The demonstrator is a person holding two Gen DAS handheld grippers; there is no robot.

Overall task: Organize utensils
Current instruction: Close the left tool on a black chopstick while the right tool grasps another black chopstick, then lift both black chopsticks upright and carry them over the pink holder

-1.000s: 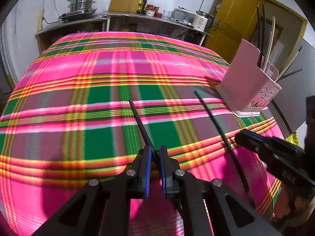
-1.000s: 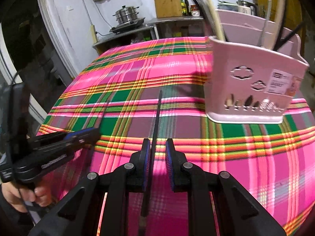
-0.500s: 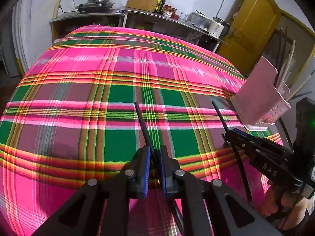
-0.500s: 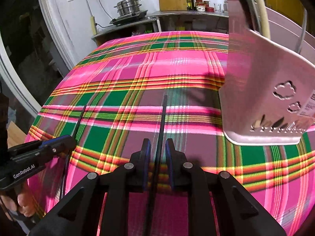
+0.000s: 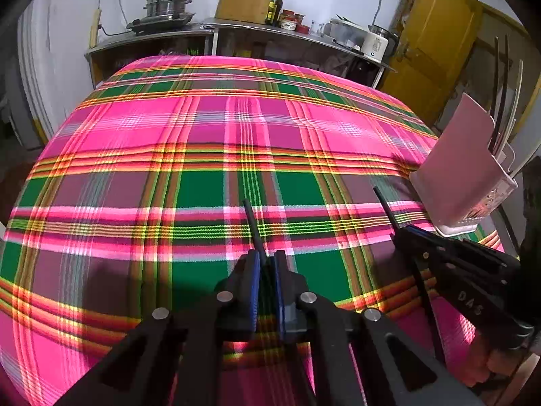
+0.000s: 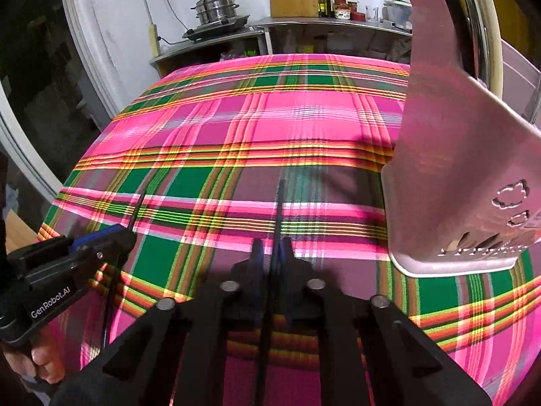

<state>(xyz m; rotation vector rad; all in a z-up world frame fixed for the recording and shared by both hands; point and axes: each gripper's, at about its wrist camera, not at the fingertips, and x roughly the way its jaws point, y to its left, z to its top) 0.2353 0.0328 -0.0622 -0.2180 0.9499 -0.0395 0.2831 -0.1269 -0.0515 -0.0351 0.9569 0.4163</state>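
My left gripper (image 5: 266, 264) is shut on a black chopstick (image 5: 252, 225) that points forward, held above the plaid tablecloth. My right gripper (image 6: 272, 253) is shut on a second black chopstick (image 6: 280, 203), also pointing forward. The pink utensil holder (image 6: 463, 176) stands just right of the right gripper, with several chopsticks and utensils in it. In the left wrist view the holder (image 5: 456, 169) is at the far right, and the right gripper (image 5: 449, 264) with its chopstick (image 5: 385, 206) is in front of it. The left gripper (image 6: 98, 240) shows at the left of the right wrist view.
The table is covered by a pink, green and yellow plaid cloth (image 5: 209, 155). Behind it a metal counter (image 5: 236, 30) carries a steamer pot (image 5: 167, 1), a wooden board, bottles and jars. A yellow door (image 5: 436, 40) is at the back right.
Both grippers have lifted with their chopsticks off the cloth. The right gripper has moved closer to the pink holder, which now looms larger on its right.
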